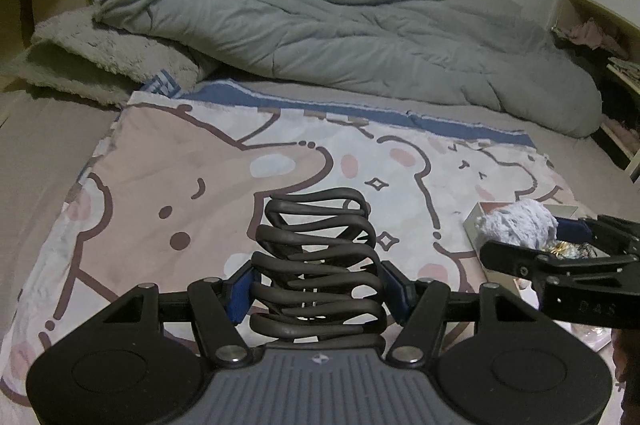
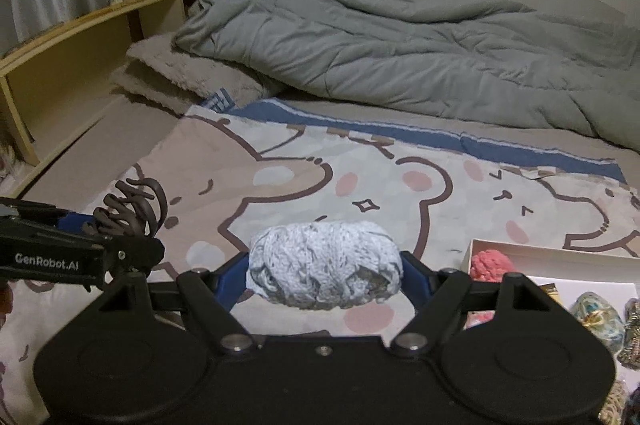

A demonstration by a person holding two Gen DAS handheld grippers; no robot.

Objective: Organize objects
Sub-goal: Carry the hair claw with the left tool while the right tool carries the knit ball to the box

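My left gripper [image 1: 318, 291] is shut on a brown wavy hair claw clip [image 1: 318, 261] and holds it above the cartoon bear blanket [image 1: 180, 161]. The clip also shows in the right wrist view [image 2: 132, 209], at the left. My right gripper [image 2: 324, 277] is shut on a pale blue-grey ball of yarn [image 2: 324, 261]. In the left wrist view the right gripper [image 1: 568, 245] holds that yarn ball [image 1: 516, 225] over a white box [image 1: 476, 221] at the right.
The white box [image 2: 560, 253] holds a pink yarn ball [image 2: 488, 265] and several small trinkets. A crumpled grey duvet [image 1: 340, 25] and a fluffy pillow [image 1: 100, 61] lie at the back of the bed. Wooden shelves [image 2: 80, 65] stand at the left.
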